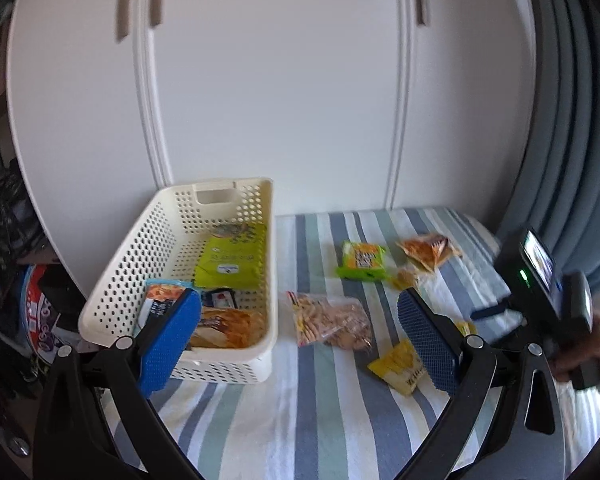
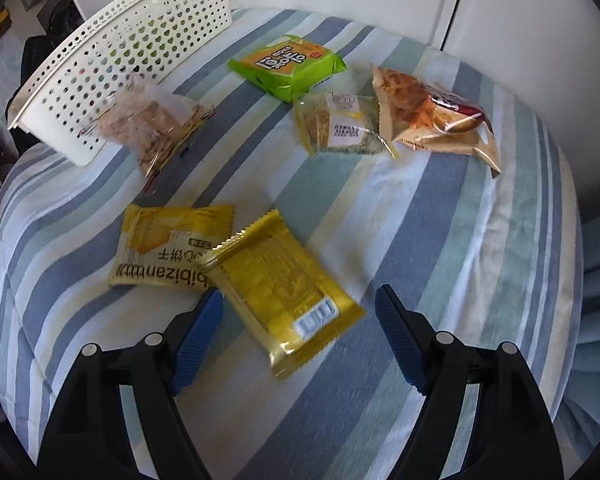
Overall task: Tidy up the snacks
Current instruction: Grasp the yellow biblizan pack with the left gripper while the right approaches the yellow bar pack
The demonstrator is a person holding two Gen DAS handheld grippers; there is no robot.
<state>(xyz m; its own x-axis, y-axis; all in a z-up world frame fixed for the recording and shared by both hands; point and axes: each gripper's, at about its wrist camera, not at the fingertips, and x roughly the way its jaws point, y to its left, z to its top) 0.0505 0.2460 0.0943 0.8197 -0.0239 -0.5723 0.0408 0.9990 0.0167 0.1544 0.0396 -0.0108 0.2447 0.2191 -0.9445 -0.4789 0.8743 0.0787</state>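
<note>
My left gripper (image 1: 296, 320) is open and holds nothing; it hovers over the near end of the white perforated basket (image 1: 116, 292) and a clear bag of crackers (image 1: 332, 324) beside it. Inside the basket lie a green packet (image 1: 232, 260) and a few other snack packs. My right gripper (image 2: 298, 308) is open, with a gold packet (image 2: 284, 292) lying on the striped bedspread between its fingers. That packet overlaps a yellow biscuit packet (image 2: 168, 244). Farther off lie a green-orange packet (image 2: 288, 66), a small pale packet (image 2: 342, 124) and an orange snack bag (image 2: 428, 116).
The basket (image 2: 112, 52) stands at the striped surface's left edge, against white cupboard doors (image 1: 280, 80). A hand (image 1: 584, 348) holds the right tool's handle (image 1: 540, 280) at the right. Clutter (image 1: 16, 280) fills the floor to the left; grey curtains (image 1: 572, 120) hang right.
</note>
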